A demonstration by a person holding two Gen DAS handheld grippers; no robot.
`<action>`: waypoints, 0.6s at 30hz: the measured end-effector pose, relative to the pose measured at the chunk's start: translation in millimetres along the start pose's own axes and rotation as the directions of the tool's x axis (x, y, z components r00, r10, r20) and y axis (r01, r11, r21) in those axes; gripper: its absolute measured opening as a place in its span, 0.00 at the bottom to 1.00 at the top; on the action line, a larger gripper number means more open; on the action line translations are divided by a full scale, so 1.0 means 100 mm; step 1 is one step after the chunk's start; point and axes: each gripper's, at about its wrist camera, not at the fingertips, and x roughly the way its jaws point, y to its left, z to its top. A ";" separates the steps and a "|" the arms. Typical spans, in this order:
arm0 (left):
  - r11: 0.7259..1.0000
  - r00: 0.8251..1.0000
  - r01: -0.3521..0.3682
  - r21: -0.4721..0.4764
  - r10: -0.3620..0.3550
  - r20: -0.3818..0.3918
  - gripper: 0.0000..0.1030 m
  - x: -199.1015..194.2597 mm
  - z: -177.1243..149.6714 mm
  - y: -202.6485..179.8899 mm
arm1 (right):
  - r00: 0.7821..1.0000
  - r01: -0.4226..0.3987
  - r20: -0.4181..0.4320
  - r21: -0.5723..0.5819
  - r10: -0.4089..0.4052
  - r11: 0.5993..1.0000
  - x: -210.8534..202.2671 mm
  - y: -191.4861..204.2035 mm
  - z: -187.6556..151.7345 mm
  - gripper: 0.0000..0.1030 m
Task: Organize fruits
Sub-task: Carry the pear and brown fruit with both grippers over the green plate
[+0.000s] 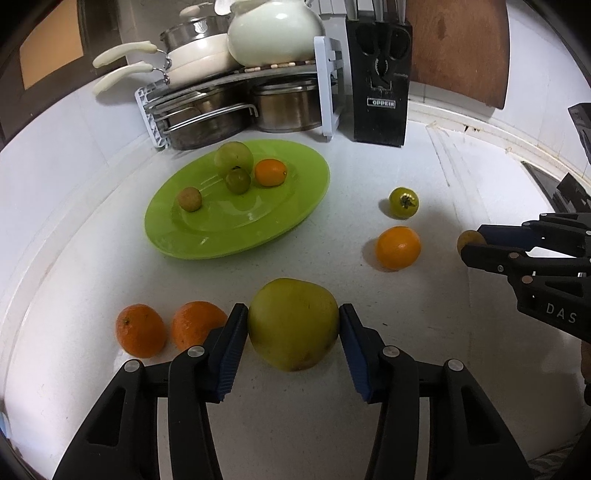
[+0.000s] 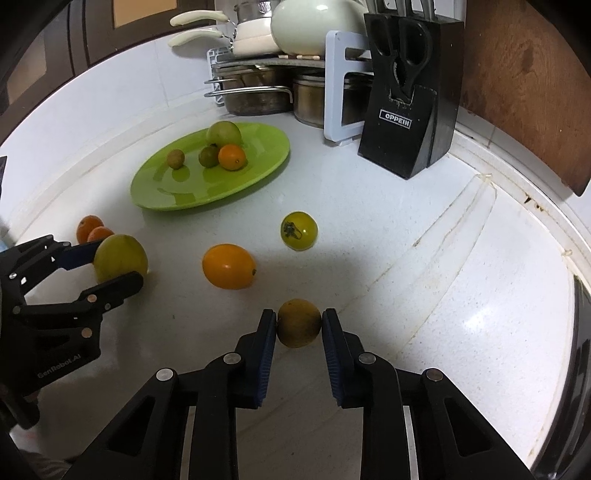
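My left gripper (image 1: pixel 293 325) is shut on a large yellow-green apple (image 1: pixel 293 325), low over the white counter; it also shows in the right wrist view (image 2: pixel 120 258). My right gripper (image 2: pixel 299 324) is shut on a small brownish-yellow fruit (image 2: pixel 299 324), seen at the right edge of the left wrist view (image 1: pixel 468 239). A green plate (image 1: pixel 295 218) holds several small fruits, including a green apple (image 1: pixel 233 157) and a small orange (image 1: pixel 270 172). Loose on the counter lie an orange (image 1: pixel 398 247), a green tomato (image 1: pixel 403 201) and two mandarins (image 1: pixel 140 330) beside the left gripper.
A pot rack (image 1: pixel 236 107) with steel pots and a cream kettle (image 1: pixel 273 31) stands behind the plate. A black knife block (image 1: pixel 380 81) is to its right. A wooden board (image 2: pixel 517 85) leans at the back right. A sink edge (image 2: pixel 576 332) lies at the right.
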 end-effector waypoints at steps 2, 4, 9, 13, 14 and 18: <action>1.000 1.000 0.000 -0.005 0.000 0.008 0.48 -0.06 0.01 0.01 | 1.000 -0.005 0.011 -0.004 0.005 1.000 -0.05 0.02 0.01 0.26; 1.000 1.000 0.001 -0.012 -0.001 0.016 0.48 -0.10 0.02 0.02 | 1.000 -0.012 0.023 -0.007 0.013 1.000 -0.10 0.04 0.03 0.26; 0.999 0.999 0.006 -0.039 -0.004 0.048 0.48 -0.27 0.05 0.06 | 0.998 -0.031 0.059 -0.010 0.032 0.999 -0.23 0.09 0.09 0.26; 0.999 0.997 0.008 -0.052 -0.004 0.076 0.48 -0.39 0.08 0.08 | 0.994 -0.052 0.091 -0.009 0.052 0.999 -0.34 0.12 0.14 0.26; 0.999 0.997 0.007 -0.054 -0.002 0.081 0.48 -0.41 0.09 0.09 | 0.993 -0.059 0.098 -0.008 0.060 0.998 -0.37 0.13 0.15 0.26; 0.998 0.994 -0.002 -0.066 0.010 0.113 0.48 -0.53 0.14 0.12 | 0.988 -0.079 0.133 -0.010 0.080 0.997 -0.46 0.16 0.22 0.26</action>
